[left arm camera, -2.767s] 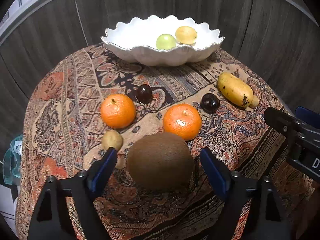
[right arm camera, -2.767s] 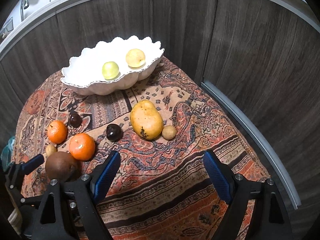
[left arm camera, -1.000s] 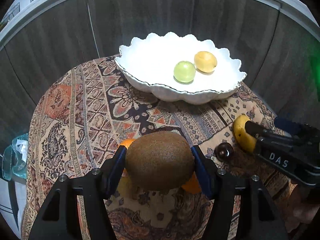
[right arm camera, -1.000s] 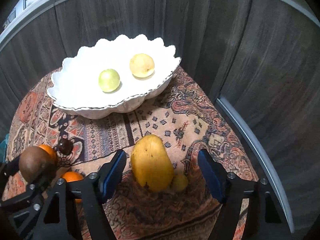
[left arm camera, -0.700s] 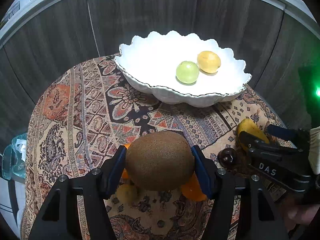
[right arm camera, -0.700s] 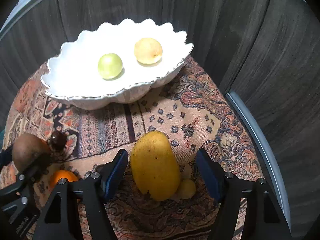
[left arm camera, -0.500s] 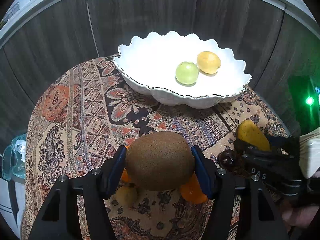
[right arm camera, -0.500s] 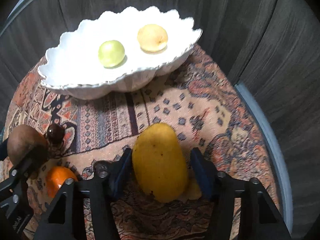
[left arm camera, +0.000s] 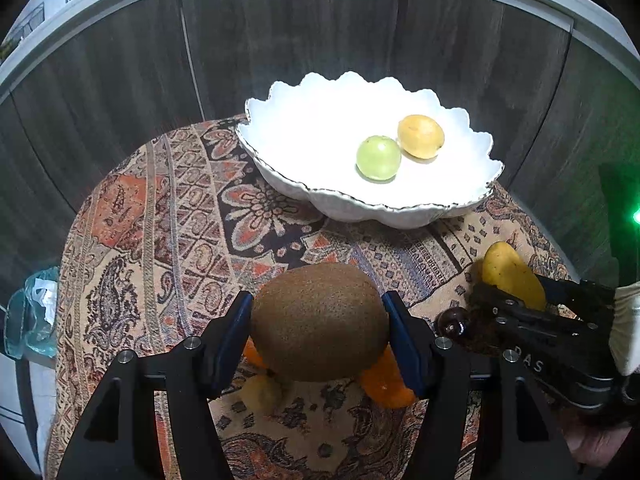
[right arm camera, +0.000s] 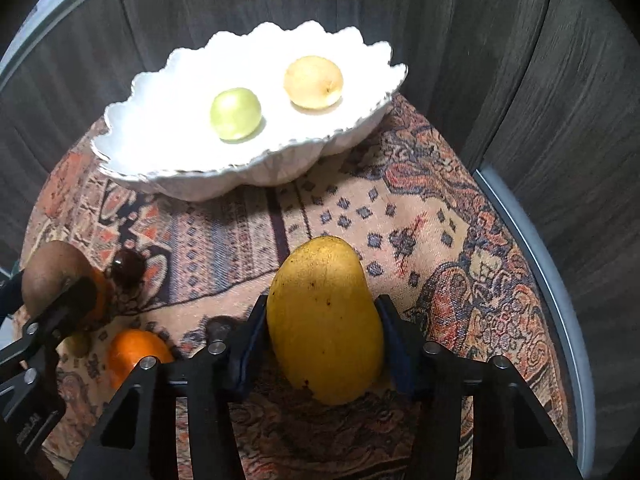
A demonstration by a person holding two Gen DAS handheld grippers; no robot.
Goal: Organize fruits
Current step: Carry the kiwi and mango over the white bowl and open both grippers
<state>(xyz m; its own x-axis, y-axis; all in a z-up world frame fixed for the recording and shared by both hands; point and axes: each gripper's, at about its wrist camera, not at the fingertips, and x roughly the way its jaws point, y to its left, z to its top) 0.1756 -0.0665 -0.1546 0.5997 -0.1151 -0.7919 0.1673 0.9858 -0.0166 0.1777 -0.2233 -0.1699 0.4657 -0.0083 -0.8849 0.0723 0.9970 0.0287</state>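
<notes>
Dim room, overexposed white bowl [left arm camera: 400,216], fisheye-curved edges, black corner vignetting

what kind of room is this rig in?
Probably a home kitchen or dining corner: a paisley woven tablecloth covers a small table, a scalloped white ceramic bowl holds fruit, and dark wood-grain cabinet panels stand behind.

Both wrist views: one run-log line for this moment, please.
left gripper: shut on kiwi | right gripper: shut on mango | bowl: green fruit, yellow fruit | oranges on cloth

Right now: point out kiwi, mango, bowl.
kiwi [left arm camera: 318,320], left wrist view, middle of its brown skin.
mango [right arm camera: 324,316], right wrist view, centre of its yellow body.
bowl [left arm camera: 360,210], left wrist view, near outer wall.
</notes>
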